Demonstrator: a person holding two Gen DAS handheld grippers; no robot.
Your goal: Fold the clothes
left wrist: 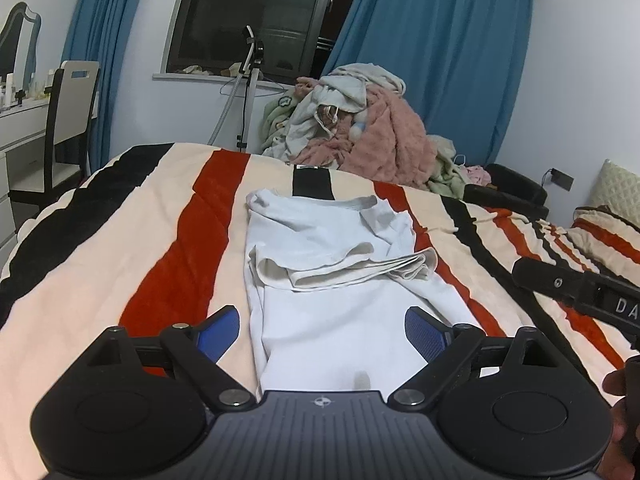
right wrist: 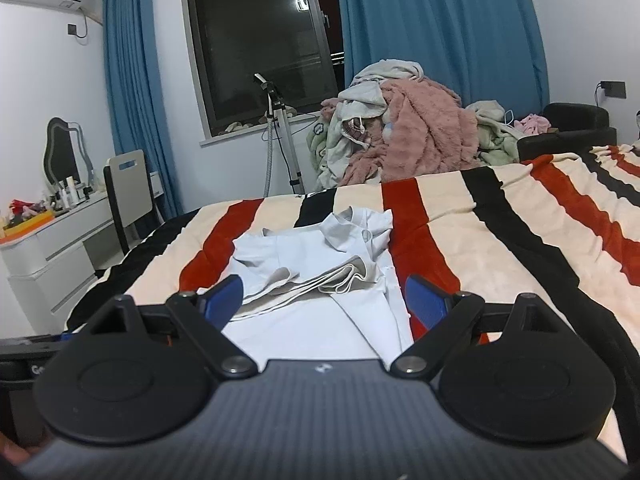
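1. The white shirt (left wrist: 340,280) lies partly folded on the striped blanket (left wrist: 120,248) covering the bed, near its middle, with its length running away from both cameras.
2. A grey-lined fold (left wrist: 344,266) of the shirt crosses its middle as a bunched band; the collar end lies beyond it, towards the window (left wrist: 256,16).
3. The left gripper (left wrist: 322,330) hovers above the near end of the shirt. Its blue pads (left wrist: 220,332) are spread wide and pinch nothing; the cloth lies below them, untouched.
4. The right gripper (right wrist: 324,300) is likewise spread wide above the shirt's near end, its blue pads (right wrist: 426,304) apart and clear of the cloth.
5. In the left wrist view, part of the right gripper's black body shows at the right edge.
6. A clothes pile (right wrist: 400,136), pink and pale green, is heaped beyond the bed's far edge beneath the blue curtains (right wrist: 440,20).
7. A white dresser (right wrist: 52,248) and a chair (right wrist: 128,196) stand at the left wall.
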